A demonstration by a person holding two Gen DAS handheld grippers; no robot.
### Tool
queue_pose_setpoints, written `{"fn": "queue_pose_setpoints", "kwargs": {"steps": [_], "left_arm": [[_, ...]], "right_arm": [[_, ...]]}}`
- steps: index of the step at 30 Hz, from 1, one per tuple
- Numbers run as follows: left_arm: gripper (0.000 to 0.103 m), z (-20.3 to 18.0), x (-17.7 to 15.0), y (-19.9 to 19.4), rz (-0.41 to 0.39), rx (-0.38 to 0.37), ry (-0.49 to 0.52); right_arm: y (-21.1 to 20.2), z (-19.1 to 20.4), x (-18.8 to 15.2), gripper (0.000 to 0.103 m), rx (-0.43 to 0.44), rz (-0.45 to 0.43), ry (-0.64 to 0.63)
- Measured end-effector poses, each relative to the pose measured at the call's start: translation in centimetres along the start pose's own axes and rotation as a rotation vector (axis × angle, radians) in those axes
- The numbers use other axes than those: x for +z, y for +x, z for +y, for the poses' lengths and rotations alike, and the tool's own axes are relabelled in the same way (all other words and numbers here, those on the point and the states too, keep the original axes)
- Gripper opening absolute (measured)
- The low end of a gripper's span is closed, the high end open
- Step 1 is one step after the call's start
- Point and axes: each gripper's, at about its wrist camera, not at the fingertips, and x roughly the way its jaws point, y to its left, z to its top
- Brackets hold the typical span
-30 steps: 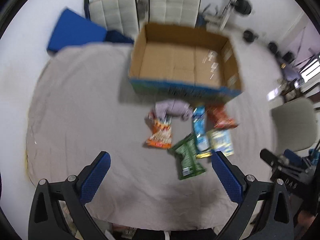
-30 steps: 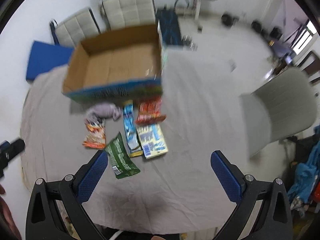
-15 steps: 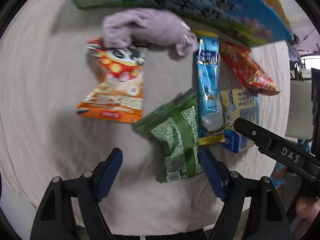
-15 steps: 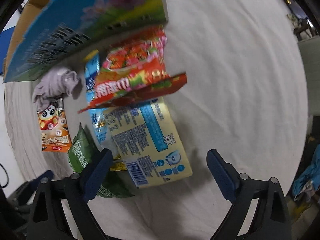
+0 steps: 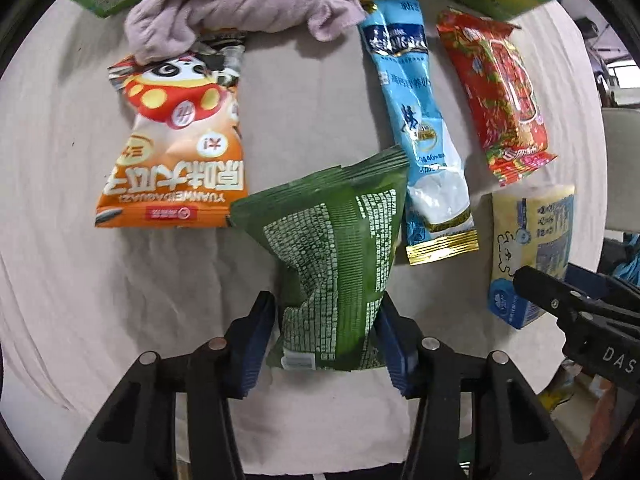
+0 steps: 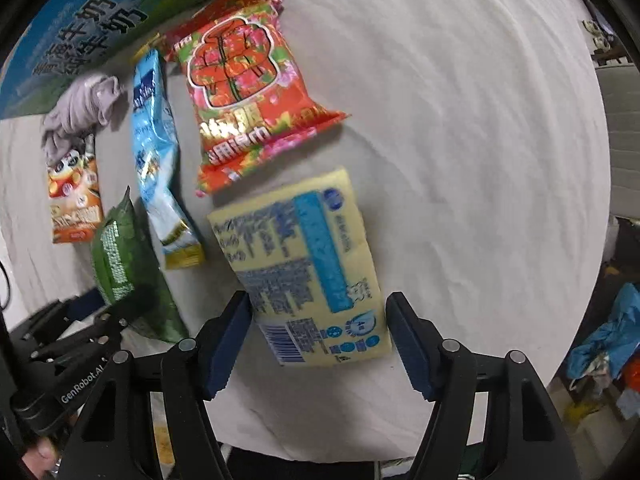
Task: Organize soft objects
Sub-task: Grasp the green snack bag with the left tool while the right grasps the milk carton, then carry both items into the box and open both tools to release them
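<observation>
My left gripper (image 5: 326, 336) is shut on the near end of a green snack bag (image 5: 336, 256), its blue pads pressing both sides. My right gripper (image 6: 318, 338) straddles the near end of a yellow and blue tissue pack (image 6: 304, 264); its pads sit at the pack's edges with no squeeze showing. An orange panda snack bag (image 5: 176, 148), a crumpled lilac cloth (image 5: 240, 4), a long blue pouch (image 5: 420, 120) and a red snack bag (image 5: 500, 92) lie on the grey tablecloth (image 6: 460, 140).
The printed side of a cardboard box (image 6: 100, 12) stands just behind the items. The right gripper body (image 5: 580, 320) is beside the tissue pack in the left wrist view. A chair (image 6: 624, 120) and blue clothing (image 6: 604, 340) are beyond the table's right edge.
Both grippers dropped from high above the table down to the items. The left jaws closed onto the green bag; the right jaws narrowed around the tissue pack.
</observation>
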Motion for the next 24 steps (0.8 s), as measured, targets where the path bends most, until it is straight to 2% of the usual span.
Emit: {"fn": "queue_pose_setpoints", "kwargs": {"steps": [4, 10, 16, 20, 24], "left_arm": [[0.047, -0.4, 0.3, 2.4, 0.007, 0.018, -0.022], [0.04, -1.6, -1.4, 2.6, -0.034, 0.049, -0.026], [0.039, -2.3, -3.3, -0.9, -0.098, 0.046, -0.053], [0.039, -3.7, -5.3, -4.1, -0.184, 0.049, -0.053], [0.039, -5.3, -6.9, -9.3, -0.281, 0.035, -0.033]], "right_arm": [[1.9, 0.4, -0.2, 0.072, -0.023, 0.009, -0.004], [3.8, 1.3, -1.2, 0.07, -0.034, -0.016, 0.007], [2.9, 1.1, -2.9, 0.068, -0.01, -0.026, -0.014], [0.8, 1.8, -4.8, 0.067, 0.028, -0.068, -0.052], [-1.7, 2.8, -6.2, 0.067, 0.086, -0.122, -0.099]]}}
